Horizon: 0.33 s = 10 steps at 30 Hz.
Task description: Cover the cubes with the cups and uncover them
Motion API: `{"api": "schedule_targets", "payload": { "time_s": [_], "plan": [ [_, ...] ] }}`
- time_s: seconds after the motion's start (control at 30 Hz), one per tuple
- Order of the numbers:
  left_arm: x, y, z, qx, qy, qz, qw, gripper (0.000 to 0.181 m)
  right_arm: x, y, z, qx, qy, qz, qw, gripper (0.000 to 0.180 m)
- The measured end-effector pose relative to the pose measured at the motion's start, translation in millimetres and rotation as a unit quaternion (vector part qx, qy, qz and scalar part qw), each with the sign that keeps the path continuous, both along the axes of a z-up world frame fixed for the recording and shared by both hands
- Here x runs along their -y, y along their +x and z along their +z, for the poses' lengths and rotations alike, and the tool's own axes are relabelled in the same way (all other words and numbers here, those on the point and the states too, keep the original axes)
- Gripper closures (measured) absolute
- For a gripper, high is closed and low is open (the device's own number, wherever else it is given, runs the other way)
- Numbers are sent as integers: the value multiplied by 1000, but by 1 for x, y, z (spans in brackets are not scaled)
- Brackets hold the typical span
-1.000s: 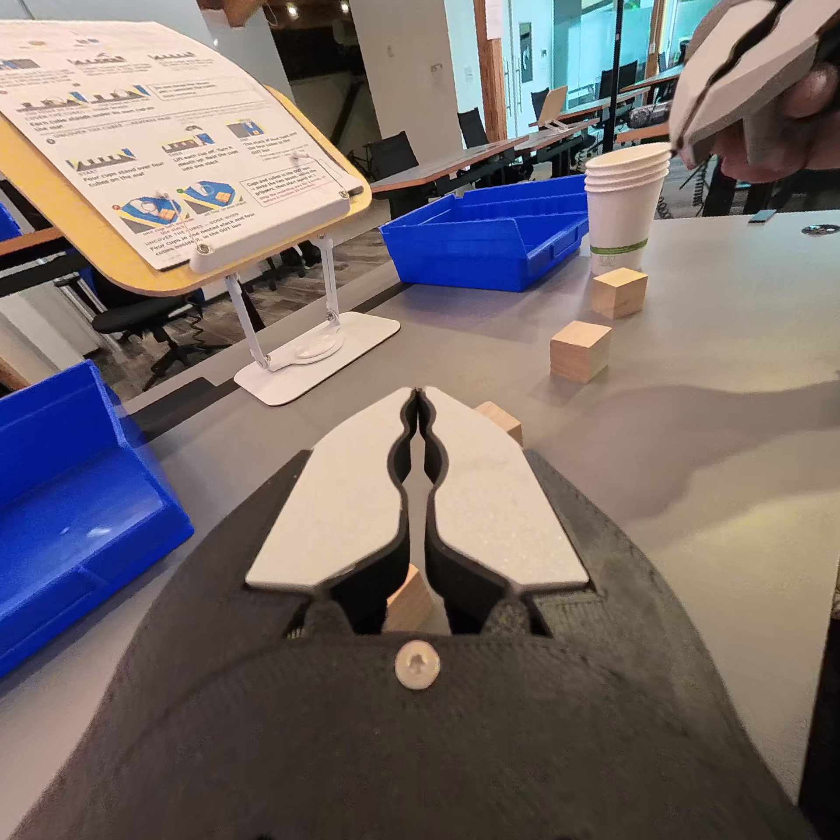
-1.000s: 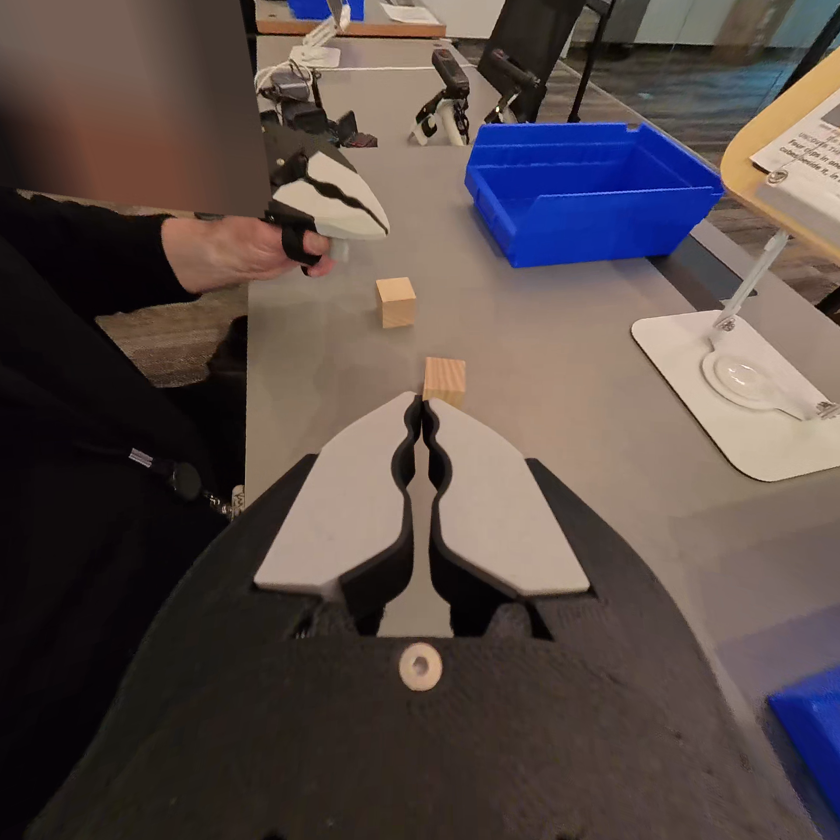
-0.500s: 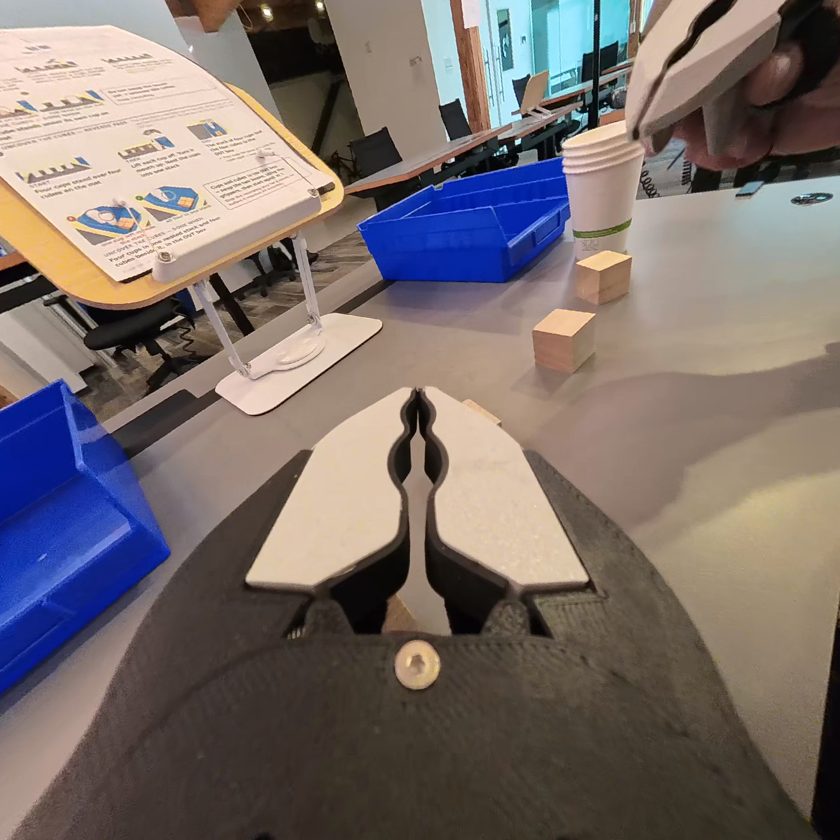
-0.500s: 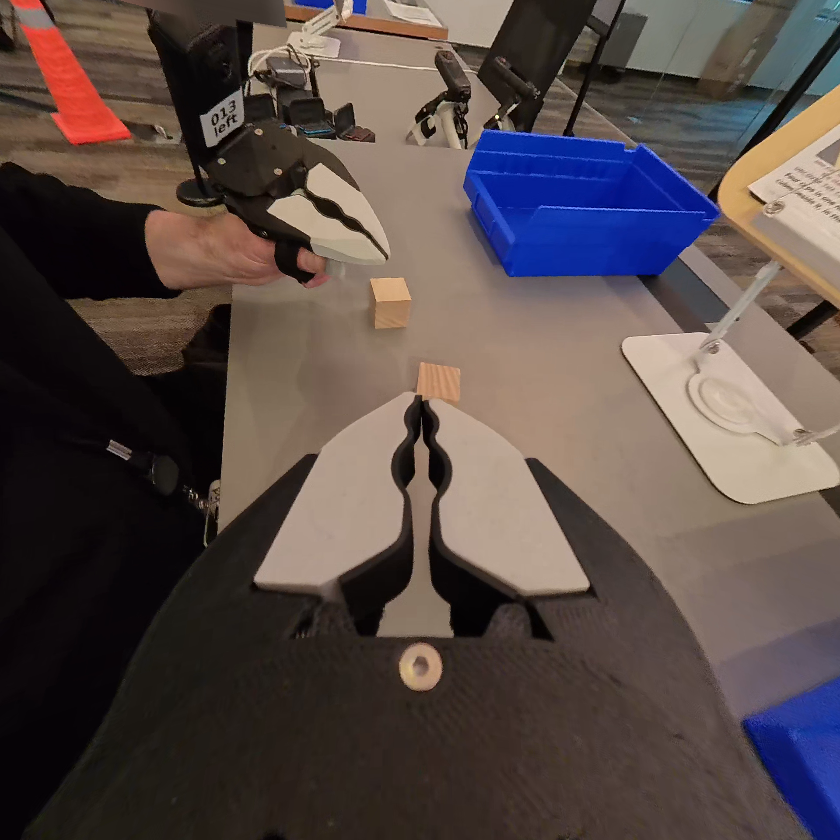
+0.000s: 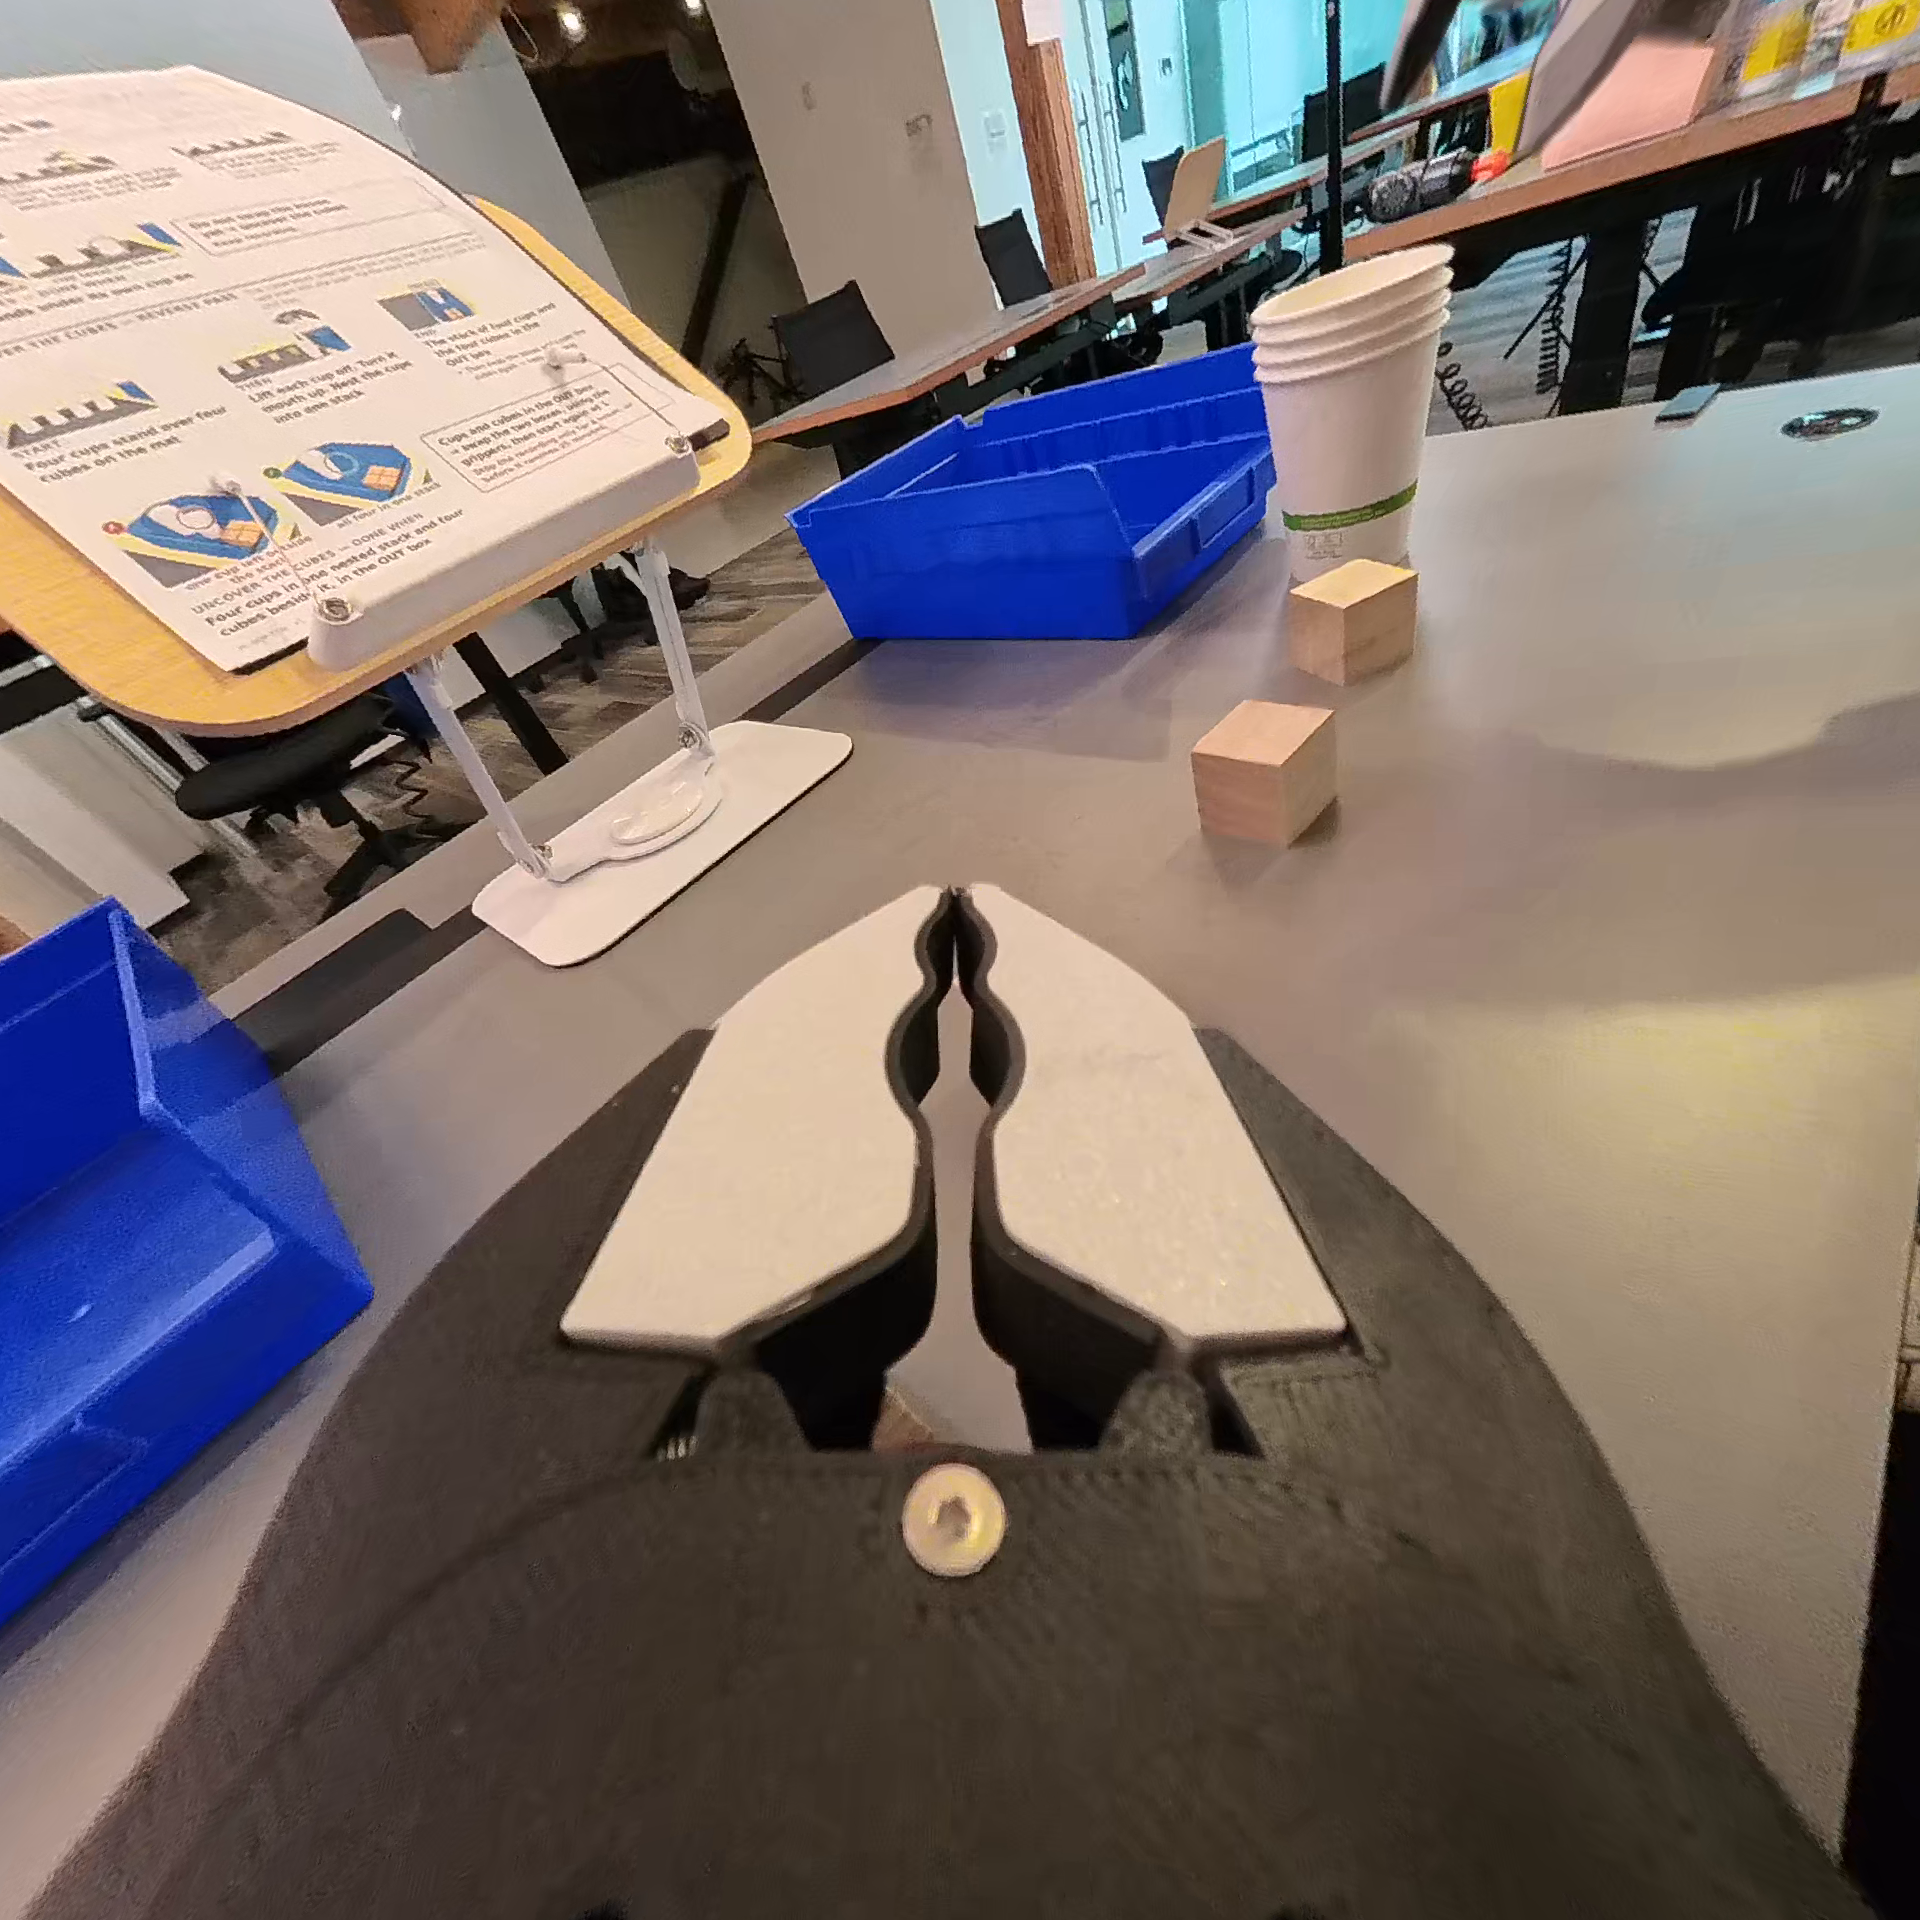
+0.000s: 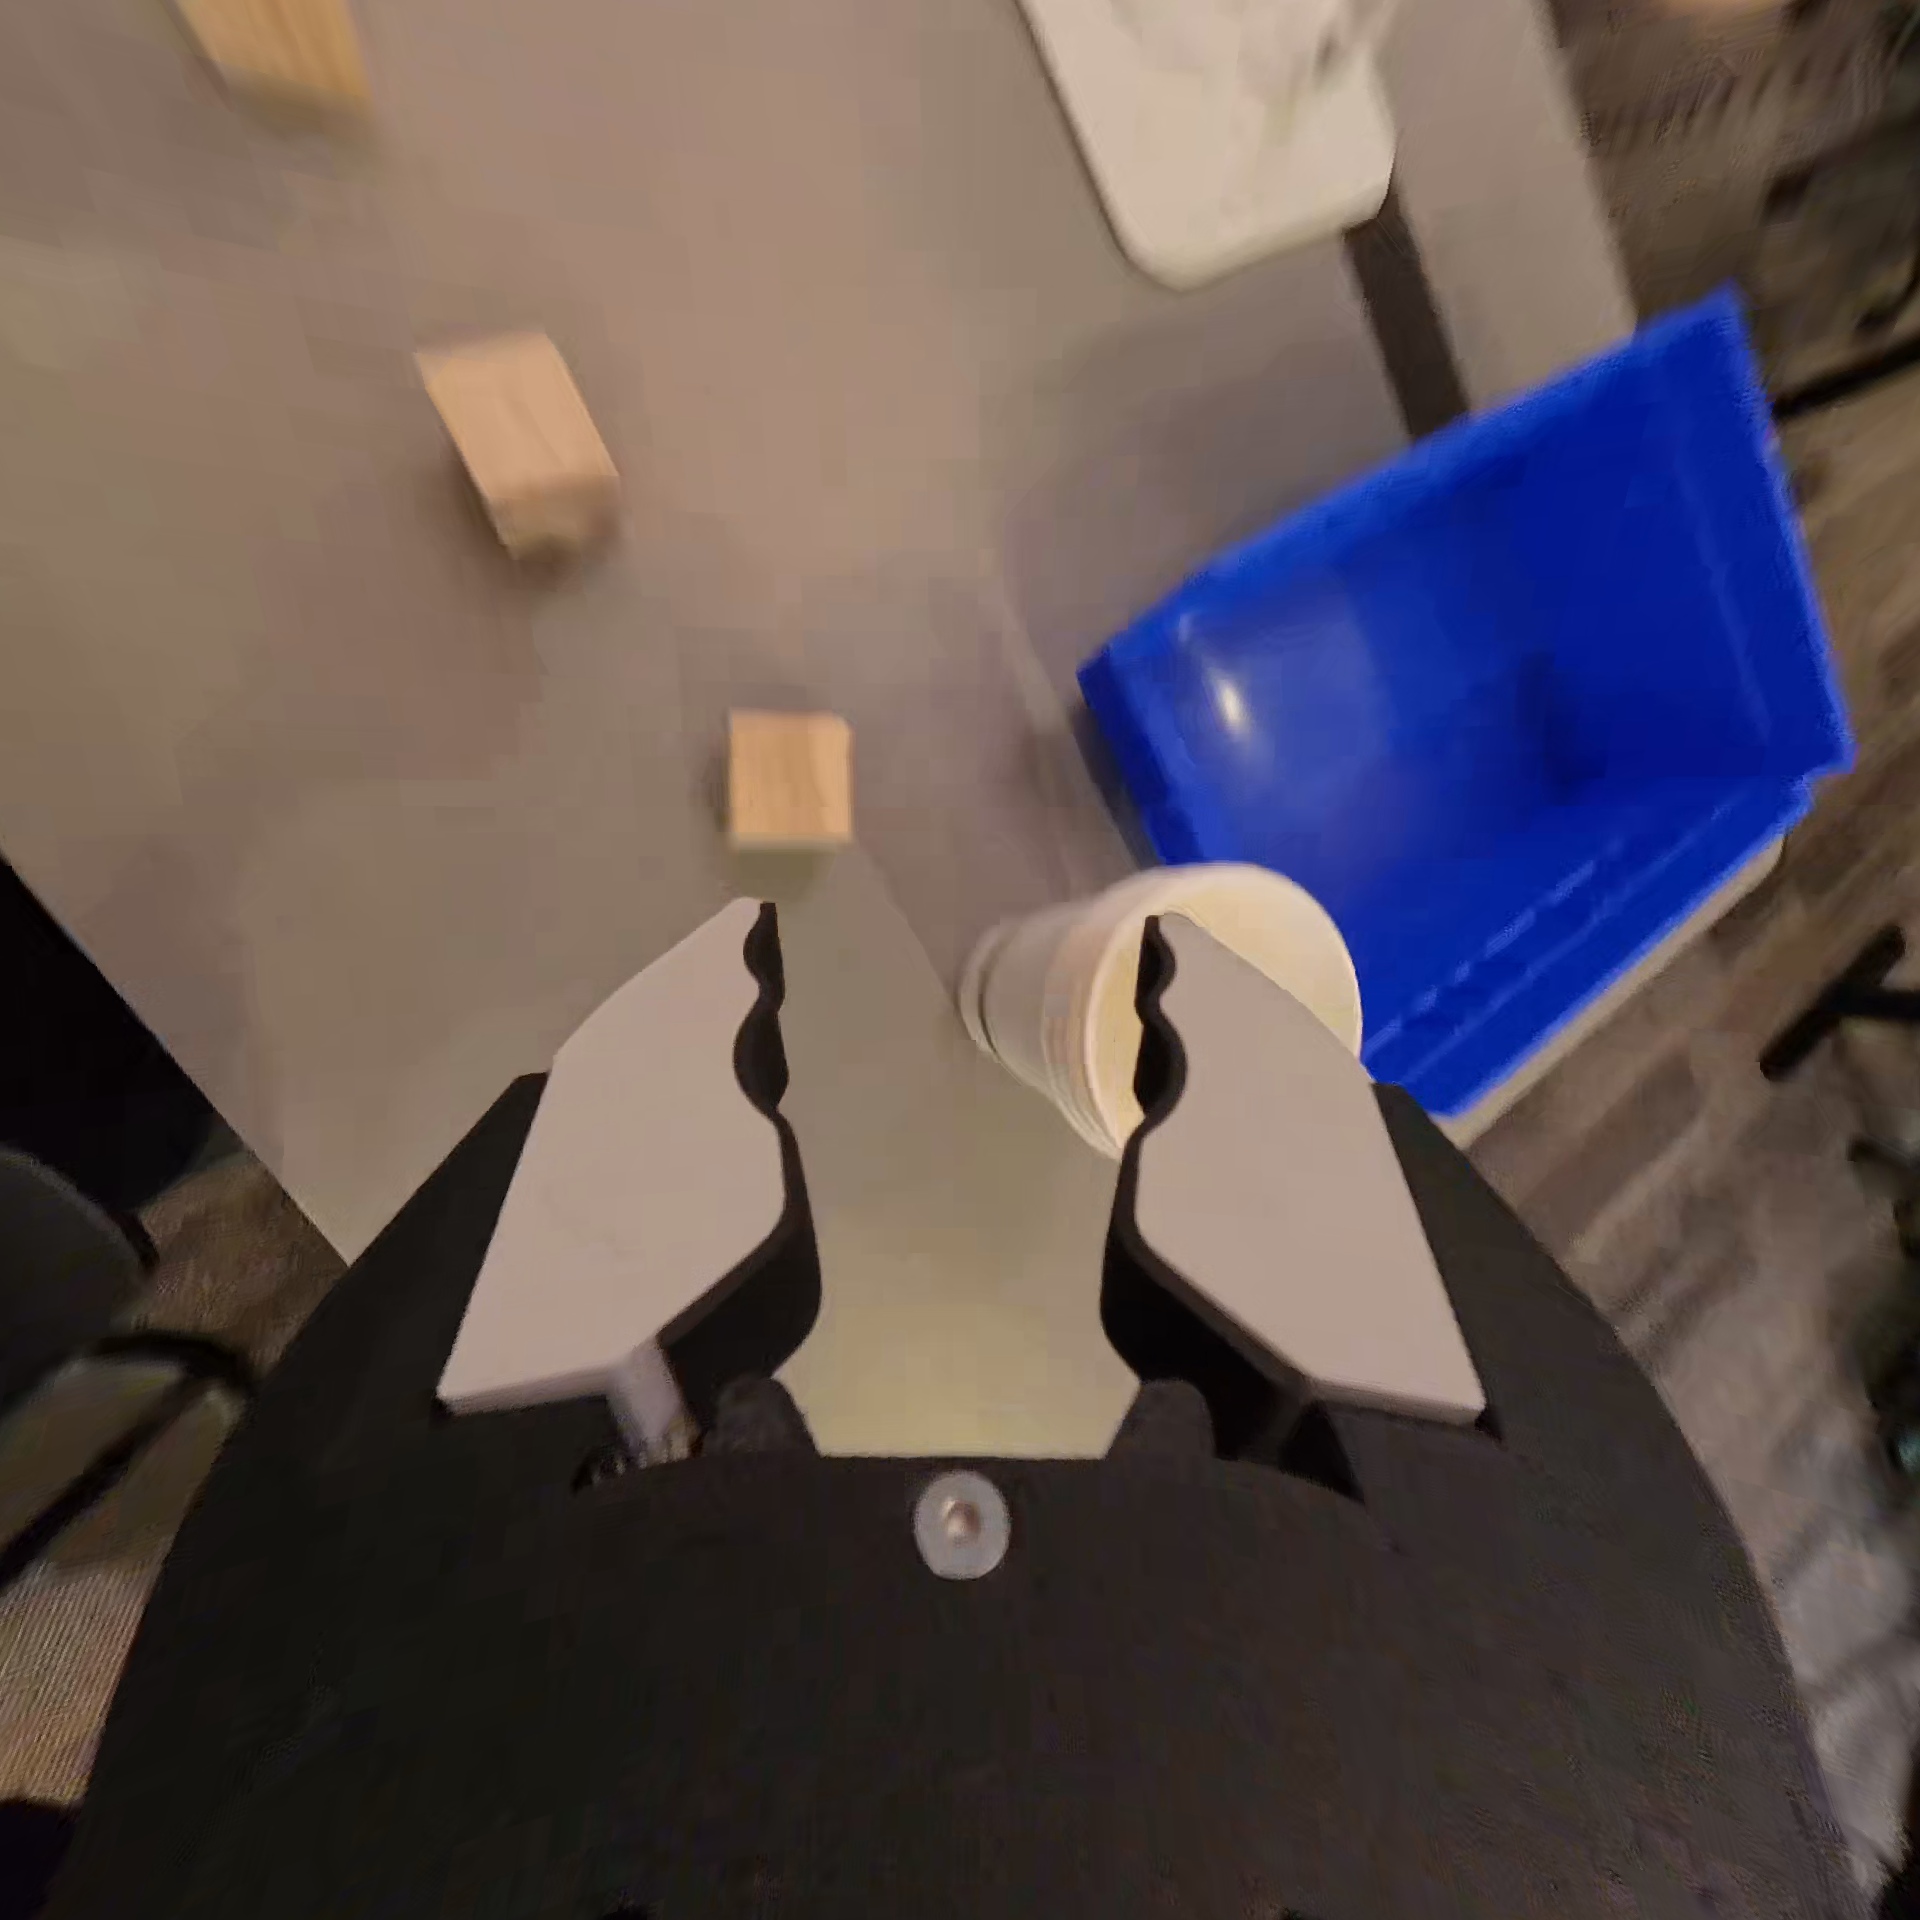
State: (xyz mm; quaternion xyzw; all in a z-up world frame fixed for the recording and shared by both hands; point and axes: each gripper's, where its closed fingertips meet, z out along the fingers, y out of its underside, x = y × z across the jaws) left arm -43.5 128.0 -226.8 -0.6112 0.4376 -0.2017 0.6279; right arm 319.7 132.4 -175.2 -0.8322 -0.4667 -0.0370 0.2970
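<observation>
Right gripper (image 6: 954,920) gaping wide above the paper cup stack (image 6: 1153,987), gripping nothing, left gripper (image 5: 954,902) sitting closed and empty, wooden cubes (image 5: 1262,771) lying nearby

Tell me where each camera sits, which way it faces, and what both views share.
Left wrist view: low over the table, looking level along it at two cubes, the cup stack, a blue bin and a sheet stand; its own left tool shows shut.
Right wrist view: high above, looking steeply down, blurred, at three cubes; its own right tool shows open near the cups.
Shared: cup stack, blue bin, table, cubes.
</observation>
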Motion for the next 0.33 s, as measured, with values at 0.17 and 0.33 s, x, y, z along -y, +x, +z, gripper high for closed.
{"api": "schedule_targets", "payload": {
  "time_s": [0.17,0.33],
  "plan": [
    [0,-1,4,15,-7,-3,1000,181,-19,42,-41,73,-82,-38,993,112],
    [-1,-4,6,22,-10,1,1000,181,-26,59,-82,97,-158,-31,982,131]
  ]
}}
